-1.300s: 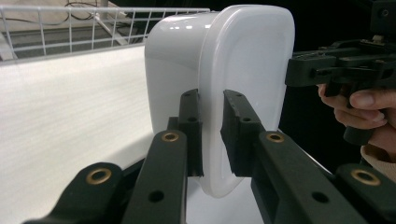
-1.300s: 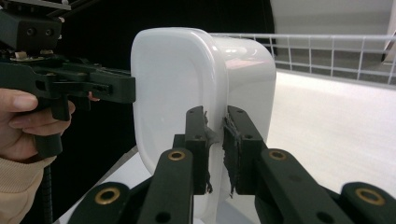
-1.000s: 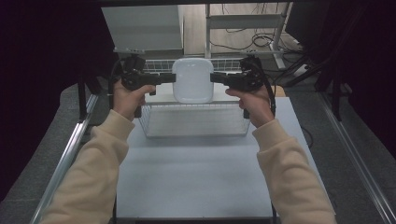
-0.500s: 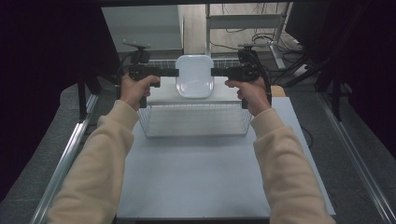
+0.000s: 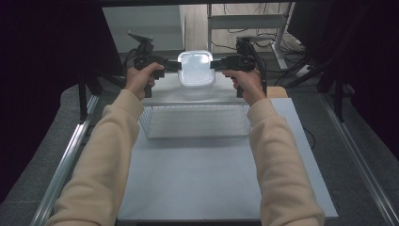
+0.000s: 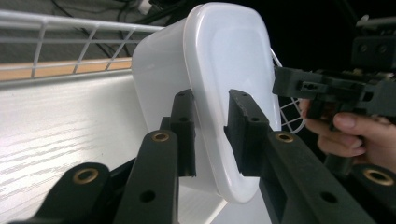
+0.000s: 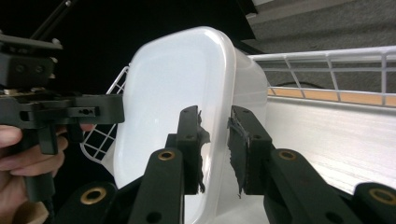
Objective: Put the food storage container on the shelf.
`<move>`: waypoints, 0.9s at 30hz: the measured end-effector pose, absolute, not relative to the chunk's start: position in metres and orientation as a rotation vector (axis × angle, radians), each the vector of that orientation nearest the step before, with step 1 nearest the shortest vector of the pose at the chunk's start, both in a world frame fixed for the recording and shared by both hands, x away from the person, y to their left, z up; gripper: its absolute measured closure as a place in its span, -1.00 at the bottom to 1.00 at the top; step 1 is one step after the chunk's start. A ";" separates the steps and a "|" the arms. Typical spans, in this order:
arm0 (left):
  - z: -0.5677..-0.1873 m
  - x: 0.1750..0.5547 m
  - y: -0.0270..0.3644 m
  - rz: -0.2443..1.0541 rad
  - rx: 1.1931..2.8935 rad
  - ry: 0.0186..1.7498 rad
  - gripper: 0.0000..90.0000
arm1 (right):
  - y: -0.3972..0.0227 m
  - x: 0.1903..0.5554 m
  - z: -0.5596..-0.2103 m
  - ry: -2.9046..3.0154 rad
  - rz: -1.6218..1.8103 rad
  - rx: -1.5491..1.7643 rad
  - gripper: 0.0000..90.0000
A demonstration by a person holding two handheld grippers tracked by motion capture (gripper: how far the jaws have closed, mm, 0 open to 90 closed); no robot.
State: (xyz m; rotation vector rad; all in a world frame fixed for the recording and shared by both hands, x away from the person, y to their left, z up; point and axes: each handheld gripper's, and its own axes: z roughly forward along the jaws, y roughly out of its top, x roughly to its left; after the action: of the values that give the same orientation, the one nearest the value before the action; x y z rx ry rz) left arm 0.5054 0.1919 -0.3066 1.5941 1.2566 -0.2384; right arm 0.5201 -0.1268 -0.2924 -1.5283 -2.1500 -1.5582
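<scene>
White plastic tub (image 5: 195, 68) upper centre of high view, held up above far edge of wire basket (image 5: 195, 121). Left hand-held gripper (image 5: 170, 65) pinching tub's left rim; right hand-held gripper (image 5: 217, 63) pinching right rim. Basket on pale surface (image 5: 197, 181), centre frame.

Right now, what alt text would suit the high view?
Two hand-held grippers, left and right, clamp opposite rims of a white plastic container above a wire basket on a white table. Cream sleeves reach in from below.
</scene>
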 end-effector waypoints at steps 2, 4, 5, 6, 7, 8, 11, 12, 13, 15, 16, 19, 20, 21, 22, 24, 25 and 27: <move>-0.311 0.510 0.195 -0.277 1.565 1.261 0.60 | -0.127 0.523 -0.295 -2.117 -1.557 -1.532 0.63; -0.315 0.513 0.195 -0.306 1.546 1.271 0.59 | -0.127 0.525 -0.296 -2.094 -1.541 -1.546 0.62; -0.316 0.514 0.195 -0.314 1.546 1.272 0.58 | -0.128 0.525 -0.298 -2.080 -1.537 -1.561 0.61; -0.318 0.515 0.194 -0.320 1.543 1.277 0.56 | -0.128 0.525 -0.298 -2.074 -1.534 -1.569 0.60; -0.318 0.515 0.194 -0.320 1.543 1.277 0.54 | -0.128 0.525 -0.299 -2.078 -1.527 -1.574 0.60; -0.321 0.517 0.192 -0.333 1.558 1.280 0.51 | -0.128 0.525 -0.299 -2.077 -1.520 -1.580 0.59; -0.324 0.518 0.191 -0.351 1.549 1.281 0.47 | -0.130 0.526 -0.301 -2.074 -1.498 -1.596 0.59; -0.324 0.518 0.192 -0.353 1.546 1.280 0.47 | -0.130 0.526 -0.301 -2.071 -1.497 -1.596 0.59; -0.324 0.518 0.192 -0.353 1.546 1.280 0.47 | -0.130 0.526 -0.301 -2.071 -1.497 -1.596 0.59; -0.324 0.518 0.191 -0.343 1.553 1.279 0.46 | -0.130 0.526 -0.301 -2.081 -1.499 -1.591 0.58; -0.320 0.514 0.188 -0.284 1.579 1.278 0.42 | -0.130 0.524 -0.299 -2.112 -1.505 -1.580 0.51; -0.314 0.508 0.186 -0.199 1.592 1.264 0.08 | -0.129 0.520 -0.296 -2.163 -1.556 -1.564 0.26; -0.312 0.506 0.185 -0.173 1.587 1.257 0.08 | -0.129 0.517 -0.293 -2.181 -1.590 -1.555 0.16; -0.308 0.502 0.186 -0.124 1.591 1.248 -0.04 | -0.130 0.514 -0.291 -2.194 -1.608 -1.545 0.09; -0.300 0.492 0.186 -0.042 1.594 1.233 -0.18 | -0.132 0.506 -0.285 -2.236 -1.660 -1.514 -0.02; -0.297 0.487 0.187 -0.010 1.596 1.222 -0.24 | -0.134 0.501 -0.283 -2.256 -1.683 -1.491 -0.06; -0.295 0.481 0.187 0.021 1.601 1.208 -0.29 | -0.135 0.497 -0.281 -2.273 -1.699 -1.473 -0.09; -0.291 0.461 0.189 0.084 1.626 1.175 -0.36 | -0.141 0.482 -0.280 -2.360 -1.720 -1.415 -0.15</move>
State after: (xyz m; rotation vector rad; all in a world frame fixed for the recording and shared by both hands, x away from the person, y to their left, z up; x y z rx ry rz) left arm 0.4614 0.1886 -0.2909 1.6263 1.1745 0.0843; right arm 0.4816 -0.1406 -0.2797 -1.4146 -2.3599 -1.7202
